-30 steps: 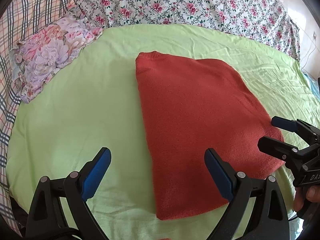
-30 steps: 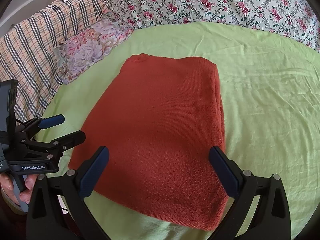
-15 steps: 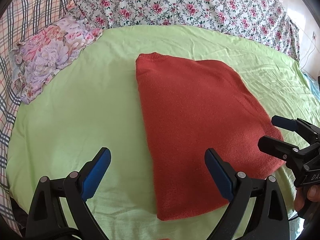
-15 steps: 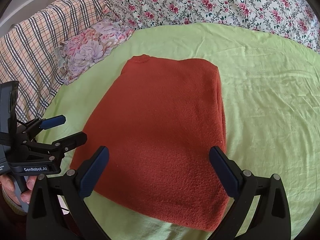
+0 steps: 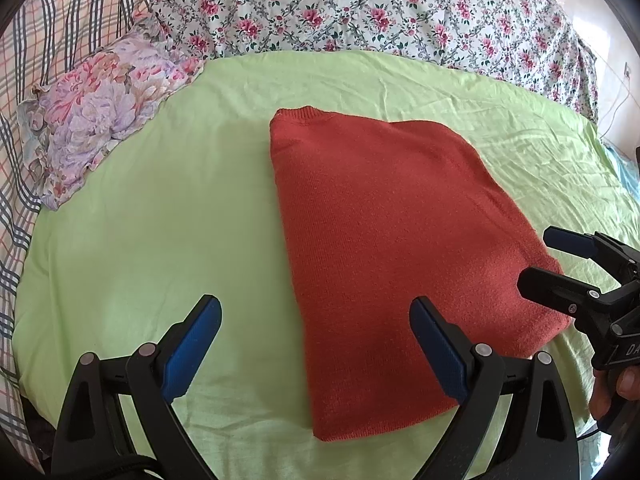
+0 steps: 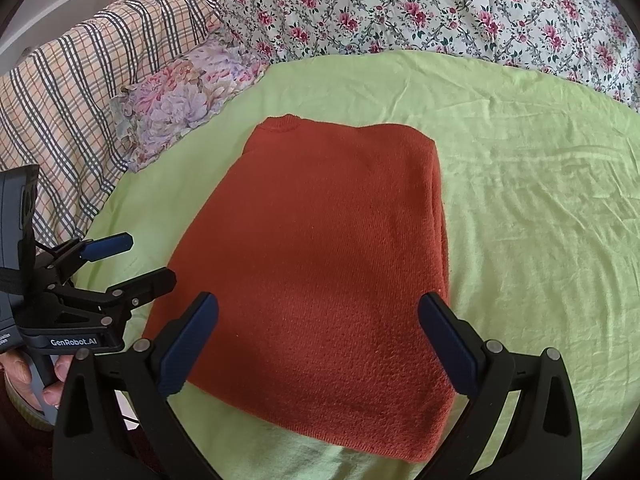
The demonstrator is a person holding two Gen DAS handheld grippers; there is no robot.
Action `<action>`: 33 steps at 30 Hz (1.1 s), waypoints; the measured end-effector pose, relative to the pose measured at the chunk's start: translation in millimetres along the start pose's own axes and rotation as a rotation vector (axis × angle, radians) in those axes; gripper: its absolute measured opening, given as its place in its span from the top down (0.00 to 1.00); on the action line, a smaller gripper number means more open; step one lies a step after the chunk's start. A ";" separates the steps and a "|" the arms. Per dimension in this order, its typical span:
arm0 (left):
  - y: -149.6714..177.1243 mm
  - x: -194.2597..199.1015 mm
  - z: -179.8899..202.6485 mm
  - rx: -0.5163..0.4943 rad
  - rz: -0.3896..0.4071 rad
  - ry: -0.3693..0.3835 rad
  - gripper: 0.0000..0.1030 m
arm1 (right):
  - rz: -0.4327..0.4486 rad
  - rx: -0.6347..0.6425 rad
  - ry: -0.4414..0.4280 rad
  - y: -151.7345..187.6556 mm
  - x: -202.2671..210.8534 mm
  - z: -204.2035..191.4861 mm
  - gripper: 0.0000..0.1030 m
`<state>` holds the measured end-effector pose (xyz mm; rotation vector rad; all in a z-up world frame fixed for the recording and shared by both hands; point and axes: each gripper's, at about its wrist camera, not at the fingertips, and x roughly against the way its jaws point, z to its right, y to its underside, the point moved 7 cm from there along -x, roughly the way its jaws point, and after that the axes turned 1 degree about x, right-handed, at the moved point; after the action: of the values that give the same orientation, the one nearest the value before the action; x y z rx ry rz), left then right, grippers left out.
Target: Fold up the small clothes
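Right ahead of both my tools lies the rust-red knit sweater (image 5: 392, 256), folded into a flat packet on the light green sheet (image 5: 160, 232), its ribbed neckline at the far end from me. My left gripper (image 5: 316, 344) hangs just above the near left part of it, blue pads spread wide with nothing between them; its right finger sits over the sweater's near edge and its left finger over bare sheet. My right gripper (image 6: 320, 340) hovers over the near end of the sweater (image 6: 320, 248), jaws also wide and empty, both pads over the knit.

From the right wrist camera I can read "GenRobot.AI" in white on the body of the left gripper (image 6: 140, 264), which points in from the left side toward the sweater's edge. On the right gripper (image 5: 548, 260), seen from the left camera, only the letters "DA" show before the frame cuts them off. My fingers wrap each handle low at the outer edges of the views.

Beyond the green sheet (image 6: 520, 208), past the sweater, spreads a white bedcover with pink roses (image 5: 360, 8). Far to my left sit a purple-pink floral pillow (image 5: 104, 112) and a plaid blanket (image 6: 68, 96).
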<state>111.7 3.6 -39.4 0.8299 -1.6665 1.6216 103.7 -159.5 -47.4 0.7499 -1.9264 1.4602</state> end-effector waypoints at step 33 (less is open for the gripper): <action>-2.9 0.2 -0.9 -0.001 0.003 0.001 0.07 | -0.007 0.016 -0.002 -3.2 -0.5 -3.7 0.03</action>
<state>114.0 4.4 -37.5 0.8264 -1.6690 1.6227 106.8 -156.6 -45.0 0.7653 -1.9143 1.4724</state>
